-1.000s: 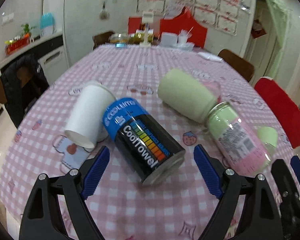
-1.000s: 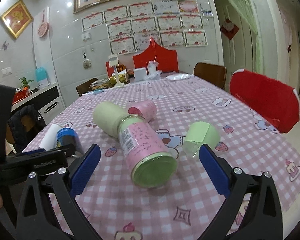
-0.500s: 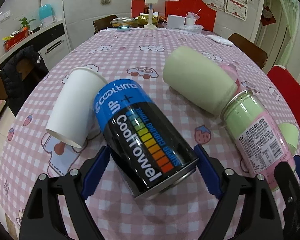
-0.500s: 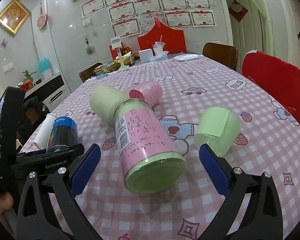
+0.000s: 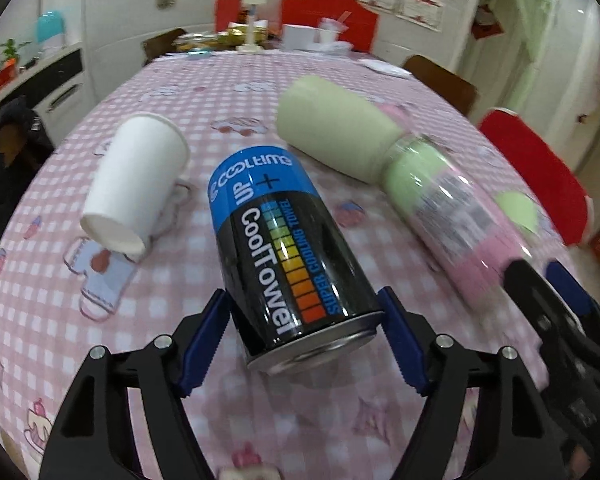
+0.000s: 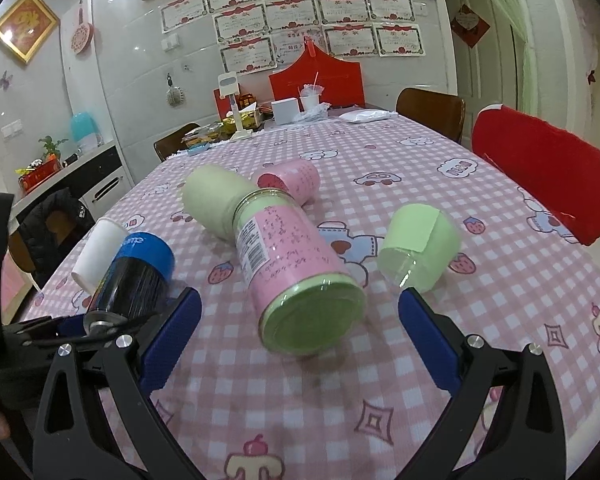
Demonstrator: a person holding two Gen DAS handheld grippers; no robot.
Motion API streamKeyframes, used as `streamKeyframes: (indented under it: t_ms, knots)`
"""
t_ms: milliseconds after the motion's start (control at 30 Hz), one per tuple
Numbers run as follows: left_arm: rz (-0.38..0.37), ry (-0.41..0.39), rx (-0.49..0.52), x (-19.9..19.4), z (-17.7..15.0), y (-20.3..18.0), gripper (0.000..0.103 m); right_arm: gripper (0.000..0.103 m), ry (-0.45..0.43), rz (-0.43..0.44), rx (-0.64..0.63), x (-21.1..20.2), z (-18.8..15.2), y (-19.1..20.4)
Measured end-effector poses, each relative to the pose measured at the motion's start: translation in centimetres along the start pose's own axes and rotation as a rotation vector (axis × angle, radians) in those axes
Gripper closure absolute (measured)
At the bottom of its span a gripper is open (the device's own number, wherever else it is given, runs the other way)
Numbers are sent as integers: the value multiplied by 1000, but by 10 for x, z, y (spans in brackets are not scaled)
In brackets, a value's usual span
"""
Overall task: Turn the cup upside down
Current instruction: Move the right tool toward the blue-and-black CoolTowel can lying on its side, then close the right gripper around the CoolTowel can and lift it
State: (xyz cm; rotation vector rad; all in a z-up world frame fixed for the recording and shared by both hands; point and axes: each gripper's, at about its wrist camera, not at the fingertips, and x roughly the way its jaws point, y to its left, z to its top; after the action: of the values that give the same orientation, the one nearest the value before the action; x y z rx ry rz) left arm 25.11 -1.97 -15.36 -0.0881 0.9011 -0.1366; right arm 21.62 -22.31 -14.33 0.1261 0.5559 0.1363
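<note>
A black and blue "CoolTowel" can (image 5: 288,256) lies on its side on the pink checked tablecloth. My left gripper (image 5: 302,340) has closed around the can's near end, its blue pads touching both sides. The can also shows in the right wrist view (image 6: 134,276). A pink and green jar (image 6: 296,268) lies on its side in front of my right gripper (image 6: 300,340), which is open and empty with the jar's end between its fingers. A white paper cup (image 5: 134,180) lies on its side left of the can. A light green cup (image 6: 418,252) lies right of the jar.
A pale green cylinder (image 5: 332,136) and a pink cup (image 6: 290,180) lie behind the jar. A red-backed chair (image 6: 548,192) stands at the table's right edge. Boxes and a stand (image 6: 236,112) crowd the far end. A dark jacket (image 5: 4,164) hangs on a chair at the left.
My left gripper has moved forward and its jaws have closed in onto the can's near end. My right gripper has moved closer to the jar and stayed open.
</note>
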Motion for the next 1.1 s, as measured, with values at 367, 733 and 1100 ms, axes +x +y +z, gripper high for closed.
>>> streamKeyframes:
  t_ms: [367, 733, 1100]
  knots:
    - [-65, 5, 103, -32, -42, -3, 29, 8, 0, -24, -38, -26, -14, 20]
    - [-121, 16, 90, -37, -48, 11, 29, 8, -3, -21, -72, -34, -15, 35]
    - [-137, -13, 121, -59, -51, 15, 29, 8, -3, 50, -66, -36, -6, 52]
